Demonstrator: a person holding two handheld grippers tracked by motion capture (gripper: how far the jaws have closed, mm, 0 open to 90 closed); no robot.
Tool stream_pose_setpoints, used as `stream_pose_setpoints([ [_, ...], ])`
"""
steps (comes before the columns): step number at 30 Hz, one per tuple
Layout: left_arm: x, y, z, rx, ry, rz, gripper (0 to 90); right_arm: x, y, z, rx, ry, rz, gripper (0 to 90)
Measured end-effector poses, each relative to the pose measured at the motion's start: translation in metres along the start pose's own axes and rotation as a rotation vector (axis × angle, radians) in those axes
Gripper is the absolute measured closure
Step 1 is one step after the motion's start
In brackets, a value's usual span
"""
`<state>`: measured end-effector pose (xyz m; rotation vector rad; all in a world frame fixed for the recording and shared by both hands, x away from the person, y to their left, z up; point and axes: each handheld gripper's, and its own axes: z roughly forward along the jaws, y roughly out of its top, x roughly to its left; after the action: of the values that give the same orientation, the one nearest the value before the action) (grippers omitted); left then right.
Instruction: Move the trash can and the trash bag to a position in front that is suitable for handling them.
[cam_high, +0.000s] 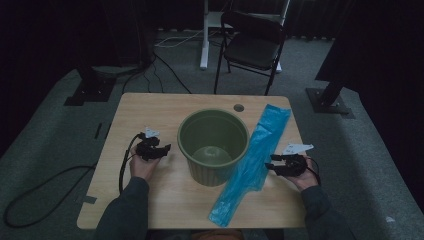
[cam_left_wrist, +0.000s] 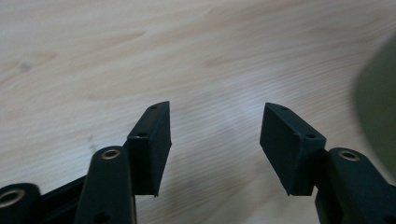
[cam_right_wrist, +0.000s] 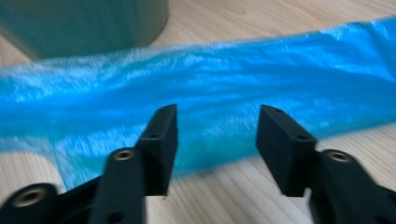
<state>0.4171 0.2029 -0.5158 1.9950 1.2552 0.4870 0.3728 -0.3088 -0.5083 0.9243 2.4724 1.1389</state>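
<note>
While the right gripper (cam_right_wrist: 212, 121) hangs just in front of the blue bag (cam_right_wrist: 201, 93), its two black jaws are spread apart with nothing between them. The bag is long, thin and crinkly. It lies flat on the wooden table (cam_high: 150, 107), to the right of the green bin (cam_high: 213, 145), and one long edge touches the bin's side. In the high view the right gripper (cam_high: 272, 166) sits by the middle of the blue bag (cam_high: 257, 155), close to the edge that faces the person's right hand (cam_high: 300, 177).

The left gripper (cam_high: 165, 149) is on the other side of the bin, near it but not touching. Its jaws are spread too, and in the left gripper view the left gripper (cam_left_wrist: 215, 135) looks down at bare wood, with a blurry bit of the green bin (cam_left_wrist: 378, 107) at the far right.

The job looks like putting the bag into the bin as a liner, and the step now is picking the bag up. To do it well, the right gripper should go low, until one jaw slides under the bag's edge, and then squeeze. The plastic is thin and slippery (it could slide away instead of lifting). Grab a good fold, not just the tip of the edge. Lift slowly, so the bag does not tug on the bin. The left gripper could hold the bin's rim to keep it from moving, or get ready to help pull the bag open.
</note>
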Motion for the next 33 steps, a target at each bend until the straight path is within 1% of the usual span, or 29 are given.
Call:
stream_pose_setpoints([
  [1,0.0,0.0,0.0,0.0,0.0,0.0,44.1,0.0,0.0,0.0,0.0,0.0,0.0,51.3],
  [2,-0.005,0.002,-0.003,-0.004,-0.022,0.027,44.2,0.002,0.006,0.003,-0.011,0.001,-0.005,52.3],
  [3,-0.005,0.002,-0.003,-0.004,-0.022,0.027,44.2,0.002,0.006,0.003,-0.011,0.001,-0.005,52.3],
  [4,-0.009,0.003,-0.005,-0.003,-0.049,0.044,44.4,0.005,0.012,0.006,-0.015,0.0,-0.008,54.0],
  [5,-0.009,0.003,-0.005,-0.003,-0.049,0.044,44.8,0.005,0.012,0.006,-0.015,0.0,-0.008,54.0],
  [6,-0.014,0.005,-0.007,-0.004,-0.062,0.064,44.7,0.007,0.017,0.009,-0.008,-0.003,-0.022,55.6],
  [7,-0.014,0.005,-0.007,-0.004,-0.062,0.064,44.8,0.007,0.017,0.009,-0.008,-0.003,-0.022,55.6],
  [8,-0.017,0.006,-0.009,-0.005,-0.074,0.072,45.2,0.009,0.021,0.012,-0.01,0.003,-0.026,58.1],
  [9,-0.019,0.007,-0.011,-0.008,-0.087,0.079,45.2,0.009,0.021,0.012,-0.01,0.003,-0.026,58.1],
  [10,-0.021,0.008,-0.013,-0.013,-0.098,0.089,46.3,0.01,0.025,0.014,-0.011,0.019,-0.027,60.6],
  [11,-0.024,0.009,-0.014,-0.016,-0.106,0.098,46.3,0.01,0.025,0.014,-0.011,0.019,-0.027,60.6],
  [12,-0.028,0.01,-0.016,-0.019,-0.116,0.113,46.9,0.012,0.03,0.016,-0.012,0.031,-0.025,62.8],
  [13,-0.028,0.01,-0.016,-0.019,-0.116,0.113,46.9,0.012,0.03,0.016,-0.012,0.031,-0.025,62.8],
  [14,-0.03,0.011,-0.016,-0.018,-0.125,0.116,46.9,0.013,0.035,0.018,-0.02,0.054,-0.012,65.9],
  [15,-0.031,0.013,-0.017,-0.018,-0.138,0.115,46.9,0.013,0.035,0.018,-0.02,0.054,-0.012,65.9],
  [16,-0.034,0.014,-0.017,-0.024,-0.151,0.116,47.8,0.016,0.041,0.021,-0.017,0.072,-0.007,69.0],
  [17,-0.035,0.014,-0.018,-0.029,-0.162,0.119,47.8,0.016,0.041,0.021,-0.017,0.072,-0.007,69.0],
  [18,-0.039,0.017,-0.017,-0.034,-0.174,0.121,48.6,0.018,0.046,0.024,-0.012,0.082,-0.014,69.6],
  [19,-0.039,0.017,-0.017,-0.034,-0.174,0.121,49.2,0.018,0.046,0.024,-0.012,0.082,-0.014,69.6],
  [20,-0.041,0.019,-0.017,-0.04,-0.18,0.122,49.7,0.021,0.053,0.028,-0.023,0.085,-0.009,69.5],
  [21,-0.042,0.02,-0.016,-0.043,-0.183,0.125,49.7,0.021,0.053,0.028,-0.023,0.085,-0.009,69.5],
  [22,-0.045,0.023,-0.015,-0.052,-0.187,0.125,50.9,0.021,0.059,0.03,-0.046,0.091,0.003,69.5],
  [23,-0.045,0.023,-0.015,-0.052,-0.187,0.125,51.4,0.021,0.059,0.03,-0.046,0.091,0.003,69.5],
  [24,-0.047,0.026,-0.013,-0.053,-0.177,0.132,52.6,0.021,0.065,0.032,-0.06,0.087,0.008,69.1],
  [27,-0.049,0.027,-0.012,-0.054,-0.173,0.138,54.2,0.022,0.07,0.035,-0.065,0.092,0.006,69.1],
  [28,-0.048,0.026,-0.012,-0.054,-0.179,0.141,54.4,0.023,0.075,0.037,-0.07,0.101,0.003,69.1],
  [31,-0.048,0.026,-0.014,-0.053,-0.184,0.145,54.8,0.026,0.078,0.038,-0.074,0.107,-0.002,69.2],
  [32,-0.048,0.025,-0.016,-0.052,-0.189,0.147,55.5,0.028,0.081,0.04,-0.079,0.124,-0.005,70.4],
  [33,-0.048,0.025,-0.016,-0.052,-0.189,0.147,57.2,0.028,0.081,0.04,-0.079,0.124,-0.005,70.4],
])
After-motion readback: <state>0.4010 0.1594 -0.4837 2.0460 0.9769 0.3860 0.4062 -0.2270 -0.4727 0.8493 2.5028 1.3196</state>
